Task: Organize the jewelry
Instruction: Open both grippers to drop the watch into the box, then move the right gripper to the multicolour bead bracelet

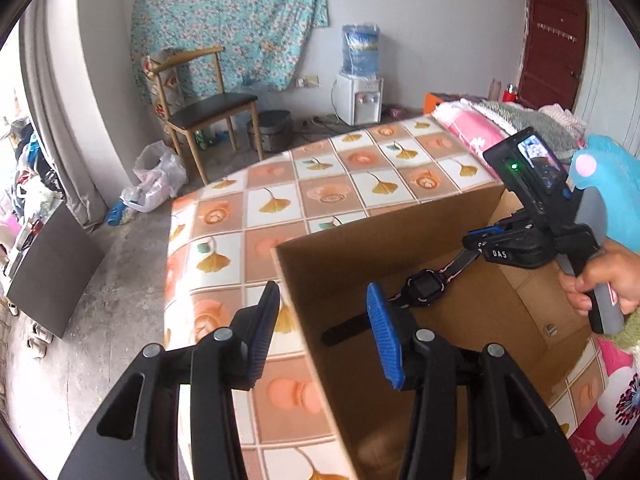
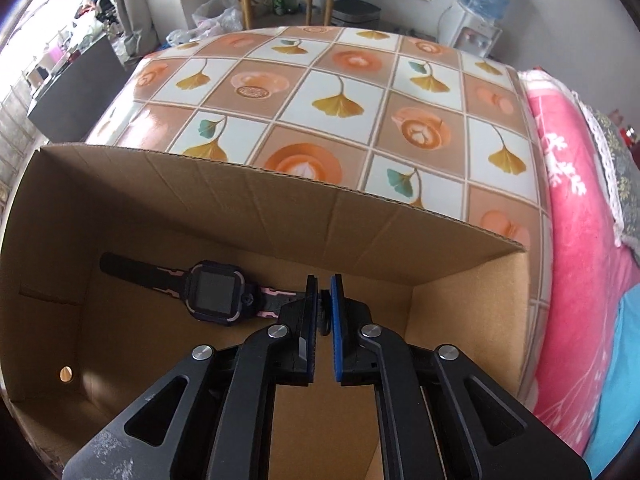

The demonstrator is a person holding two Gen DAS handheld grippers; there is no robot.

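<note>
Right claw [image 2: 323, 320], barely parted, seemingly straddles one watch's [image 2: 214, 292] strap; left claw [image 1: 324, 332] open.

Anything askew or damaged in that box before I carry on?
Nothing looks damaged or spilled. The watch lies flat, face up, on the floor of the cardboard box, its strap stretched out straight. The strap's end sits between the right gripper's fingers. The left gripper straddles the box wall, empty.

Left gripper [image 1: 324, 332]: fingers [image 1: 384, 332] spread wide, nothing between them, angled downward. Right gripper [image 2: 323, 312]: fingers narrowly parted, pointing steeply down; hand [image 1: 600, 280] wraps its handle.
</note>
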